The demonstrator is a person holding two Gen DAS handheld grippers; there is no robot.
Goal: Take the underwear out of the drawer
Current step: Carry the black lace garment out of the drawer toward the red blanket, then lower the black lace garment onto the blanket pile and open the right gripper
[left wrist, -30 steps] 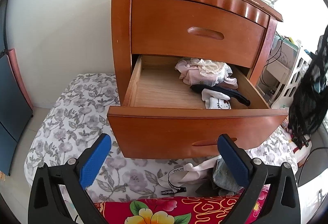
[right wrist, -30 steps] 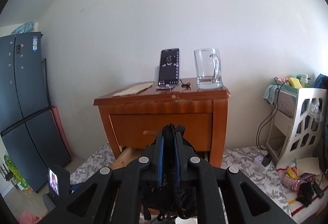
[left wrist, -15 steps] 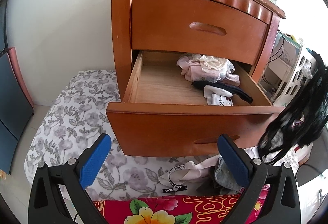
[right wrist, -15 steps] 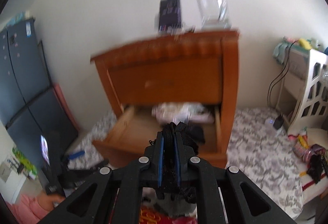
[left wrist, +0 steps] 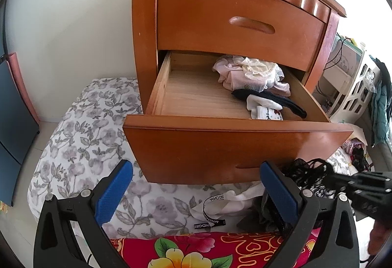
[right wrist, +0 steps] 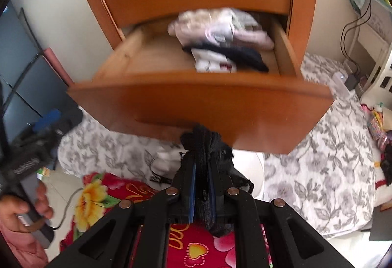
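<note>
Already the right gripper [right wrist: 202,190] was clamped on black lace underwear [right wrist: 204,143], carried clear of the open drawer [left wrist: 235,145] ahead of its jaws (removal done, I judged). Next: lower and release. Left gripper [left wrist: 196,192] gaped empty.

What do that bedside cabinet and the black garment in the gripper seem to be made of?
The cabinet looks like wood with a glossy orange-brown varnish; light gleams off its front, and the open drawer's pale inside shows bare grain. The black underwear, pinched in the right gripper, looks like thin lacy fabric, judging by its frilly, see-through edges.
</note>
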